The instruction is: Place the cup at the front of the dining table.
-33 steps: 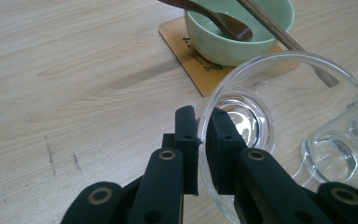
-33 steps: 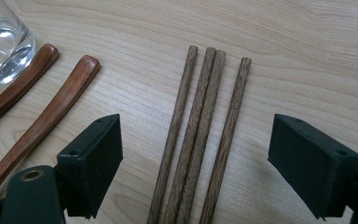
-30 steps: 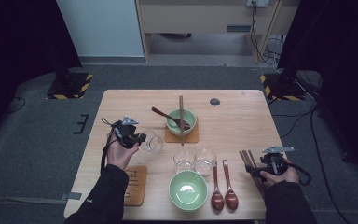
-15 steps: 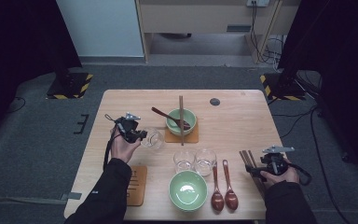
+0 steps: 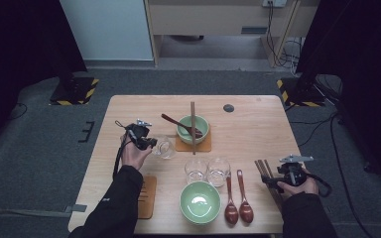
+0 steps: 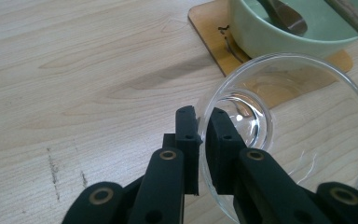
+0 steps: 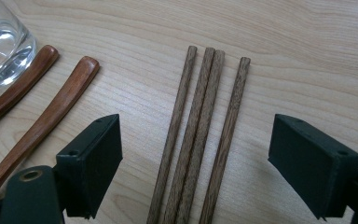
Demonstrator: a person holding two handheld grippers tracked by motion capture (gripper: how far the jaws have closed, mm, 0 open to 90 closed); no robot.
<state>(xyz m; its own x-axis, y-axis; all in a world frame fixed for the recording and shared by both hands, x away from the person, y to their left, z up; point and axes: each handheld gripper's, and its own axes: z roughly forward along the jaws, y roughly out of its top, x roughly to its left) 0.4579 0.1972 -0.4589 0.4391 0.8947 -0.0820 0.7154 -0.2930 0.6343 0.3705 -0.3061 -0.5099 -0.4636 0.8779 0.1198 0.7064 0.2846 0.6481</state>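
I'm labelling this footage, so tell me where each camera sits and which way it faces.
High view: fixed above the near edge, facing forward and down on the table; both forearms and hands show.
Left gripper view: rides the left claw, looking along jaws pinching the glass rim.
Right gripper view: rides the right claw, open, looking down on four chopsticks.
Shared: the glass and chopsticks also appear in the high view.

Wooden table (image 5: 258, 129), centre of the high view. On it: coaster (image 5: 204, 146) at upper centre bearing a bowl; second coaster (image 5: 147, 196) at lower left, bare; two glasses (image 5: 207, 169) side by side at centre; bowl (image 5: 200, 202) just below them; two spoons (image 5: 238, 198) to its right; chopsticks (image 7: 200, 135) at lower right; dark disc (image 5: 228, 108) near the far edge.
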